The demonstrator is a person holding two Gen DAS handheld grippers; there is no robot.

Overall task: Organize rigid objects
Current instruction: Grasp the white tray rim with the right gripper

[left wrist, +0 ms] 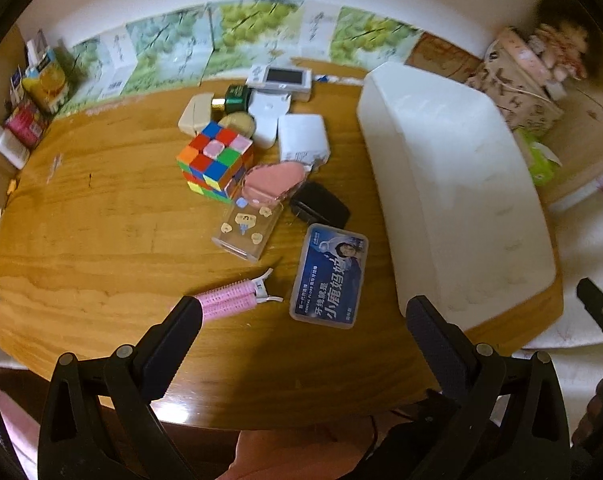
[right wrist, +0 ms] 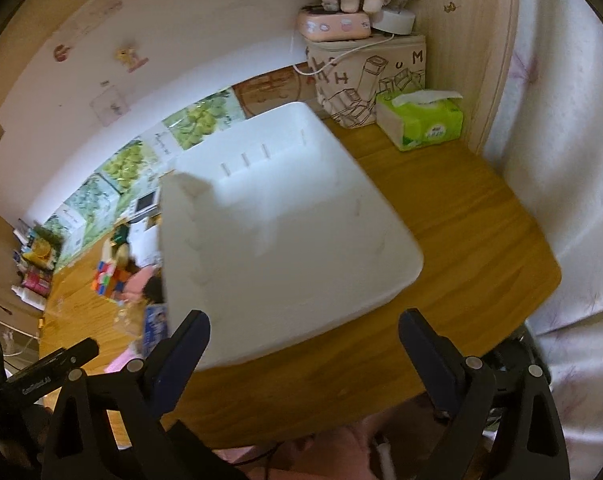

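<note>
A white plastic bin (left wrist: 453, 200) stands on the right of the wooden table (left wrist: 101, 220); in the right wrist view the bin (right wrist: 285, 220) looks empty. To its left lies a cluster: a colour cube (left wrist: 215, 160), a pink puff-shaped case (left wrist: 273, 180), a clear case (left wrist: 247, 232), a black charger (left wrist: 319, 206), a blue floss box (left wrist: 329, 276), a pink hair-roller clip (left wrist: 231, 300) and white adapters (left wrist: 303, 140). My left gripper (left wrist: 303, 316) hangs open above the floss box and clip, holding nothing. My right gripper (right wrist: 304, 320) is open over the bin's near edge, with nothing gripped.
Fruit-print boxes (left wrist: 241, 40) line the back wall. Bottles and cartons (left wrist: 29, 100) crowd the far left corner. A green tissue pack (right wrist: 421, 124) and a printed storage box (right wrist: 365, 80) stand behind the bin. White cloth (right wrist: 561, 160) hangs past the table's right edge.
</note>
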